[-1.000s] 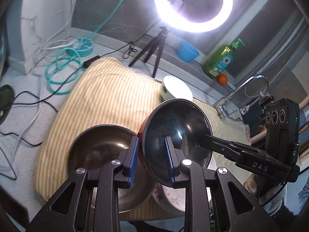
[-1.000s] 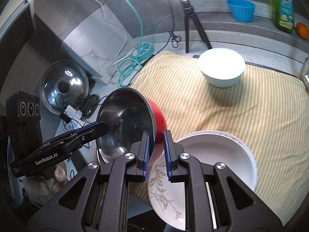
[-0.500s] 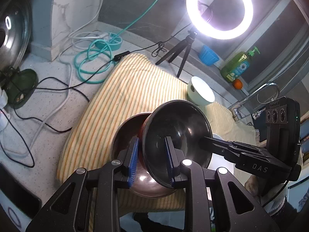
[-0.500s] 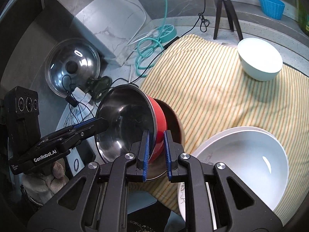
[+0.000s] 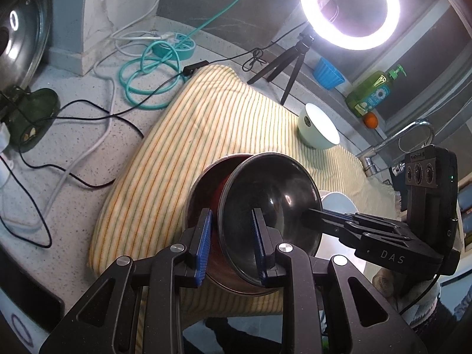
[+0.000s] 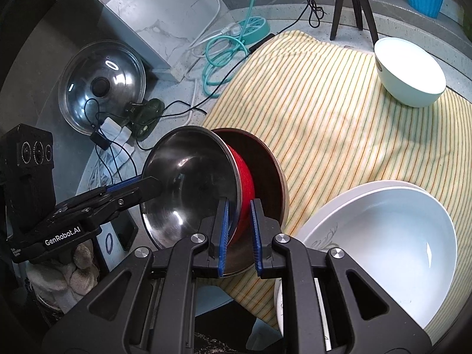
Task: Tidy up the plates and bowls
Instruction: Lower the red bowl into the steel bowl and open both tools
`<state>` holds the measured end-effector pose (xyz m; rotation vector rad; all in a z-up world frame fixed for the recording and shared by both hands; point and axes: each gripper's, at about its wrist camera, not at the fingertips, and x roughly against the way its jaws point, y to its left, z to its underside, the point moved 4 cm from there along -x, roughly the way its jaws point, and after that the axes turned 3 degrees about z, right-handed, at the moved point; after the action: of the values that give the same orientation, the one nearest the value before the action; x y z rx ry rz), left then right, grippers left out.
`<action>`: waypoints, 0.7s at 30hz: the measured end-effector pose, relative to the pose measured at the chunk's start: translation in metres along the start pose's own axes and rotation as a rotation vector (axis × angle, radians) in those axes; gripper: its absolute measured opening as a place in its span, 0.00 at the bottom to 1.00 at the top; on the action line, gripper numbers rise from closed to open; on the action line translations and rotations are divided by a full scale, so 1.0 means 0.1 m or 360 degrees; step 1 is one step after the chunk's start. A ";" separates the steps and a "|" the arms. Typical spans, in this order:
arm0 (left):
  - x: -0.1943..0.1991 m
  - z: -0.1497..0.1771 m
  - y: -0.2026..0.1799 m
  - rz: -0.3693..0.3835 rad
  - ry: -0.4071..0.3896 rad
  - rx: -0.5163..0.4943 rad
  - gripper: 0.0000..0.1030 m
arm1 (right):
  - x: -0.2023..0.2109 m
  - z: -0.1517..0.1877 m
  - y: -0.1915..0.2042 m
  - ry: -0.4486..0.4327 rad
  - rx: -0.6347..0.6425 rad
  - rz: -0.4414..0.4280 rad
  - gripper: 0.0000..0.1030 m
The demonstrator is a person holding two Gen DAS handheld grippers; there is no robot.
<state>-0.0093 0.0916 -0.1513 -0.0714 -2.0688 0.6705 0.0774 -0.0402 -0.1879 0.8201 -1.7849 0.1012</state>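
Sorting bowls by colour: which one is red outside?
The steel-lined bowl tilted on edge between both grippers, left gripper and right gripper; the far bowl on the striped cloth is pale.

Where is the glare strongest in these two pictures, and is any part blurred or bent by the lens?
Left wrist view: the ring light burns out to white; the steel bowl stays dark with small highlights. Right wrist view: glints sit on the pot lid and the white plate. Both views are sharp, but the striped cloth curves near the edges.
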 end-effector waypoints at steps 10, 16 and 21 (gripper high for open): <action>-0.11 0.00 0.01 -0.0012 0.0063 -0.0008 0.22 | -0.14 0.04 -0.08 0.0061 -0.0037 0.0015 0.14; -0.16 0.00 0.01 -0.0025 0.0085 -0.0014 0.22 | -0.19 0.04 -0.11 0.0080 -0.0050 0.0025 0.14; -0.19 0.01 0.01 -0.0033 0.0104 -0.0008 0.22 | -0.19 0.03 -0.10 0.0078 -0.0040 0.0033 0.16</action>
<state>0.0002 0.0866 -0.1671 -0.0740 -2.0062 0.6423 0.0841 -0.0403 -0.2085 0.7747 -1.7458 0.1112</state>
